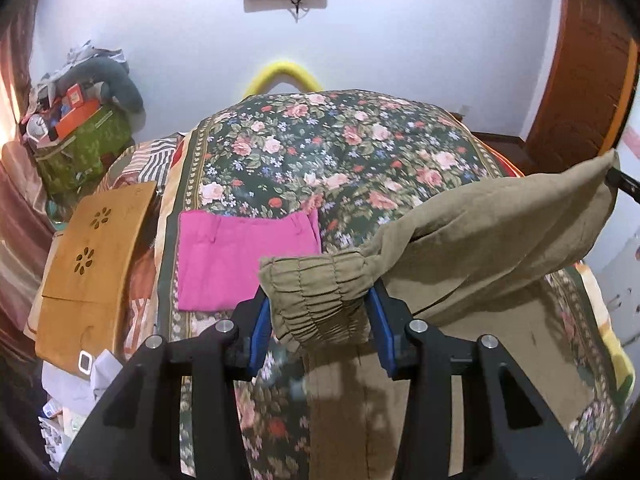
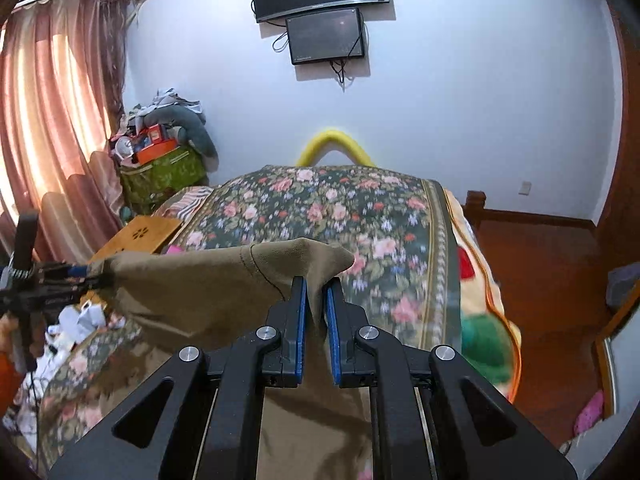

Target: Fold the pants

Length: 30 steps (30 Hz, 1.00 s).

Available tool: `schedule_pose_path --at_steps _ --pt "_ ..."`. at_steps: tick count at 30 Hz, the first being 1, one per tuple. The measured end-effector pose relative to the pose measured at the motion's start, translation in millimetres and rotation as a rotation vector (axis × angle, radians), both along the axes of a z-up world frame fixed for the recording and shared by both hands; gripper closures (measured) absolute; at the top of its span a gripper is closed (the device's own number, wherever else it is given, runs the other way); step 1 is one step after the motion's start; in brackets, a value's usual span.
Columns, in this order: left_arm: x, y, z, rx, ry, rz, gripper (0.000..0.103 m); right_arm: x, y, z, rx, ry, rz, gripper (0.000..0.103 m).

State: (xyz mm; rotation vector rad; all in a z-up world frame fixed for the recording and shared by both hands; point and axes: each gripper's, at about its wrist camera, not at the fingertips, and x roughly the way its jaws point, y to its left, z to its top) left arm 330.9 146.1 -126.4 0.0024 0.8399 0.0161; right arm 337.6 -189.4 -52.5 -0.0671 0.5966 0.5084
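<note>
1. The brown pants (image 1: pixel 460 248) are held up over the flowered bed (image 1: pixel 340 152), stretched between both tools.
2. The bunched waistband is pinched by the left tool (image 1: pixel 320 320).
3. A thin corner of the cloth is clamped by the right tool (image 2: pixel 316 304), nearly closed.
4. A pink folded cloth (image 1: pixel 240 256) is seen on the bed, far left.
5. Next, the pants probably need to be laid flat and folded.

Bed (image 1: pixel 344 148) under a dark floral quilt; on it a folded pink garment (image 1: pixel 240 260), flat near the left edge, and trailing olive pants (image 1: pixel 360 400).
</note>
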Motion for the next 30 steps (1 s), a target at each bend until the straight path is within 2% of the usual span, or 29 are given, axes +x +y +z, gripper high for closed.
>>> schedule_pose_path --at_steps 6,12,17,24,30 --pt "-38.6 -5.9 -14.1 -0.008 0.015 -0.003 0.059 -50.0 -13.3 -20.2 0.013 0.032 0.001 0.094" --pt "-60.0 -5.0 -33.0 -0.003 0.063 0.001 0.059 -88.0 -16.8 -43.3 0.015 0.063 0.001 0.094" --pt "-81.9 -4.8 -48.4 -0.012 0.090 -0.006 0.059 -111.1 -20.1 -66.6 0.013 0.099 -0.017 0.094" --pt "-103.1 -13.7 -74.2 0.028 0.137 -0.028 0.060 -133.4 -23.2 -94.3 -0.024 0.158 -0.031 0.094" --pt "-115.8 -13.8 -82.9 0.050 0.156 -0.035 0.060 -143.1 -23.7 -109.4 -0.043 0.201 -0.039 0.094"
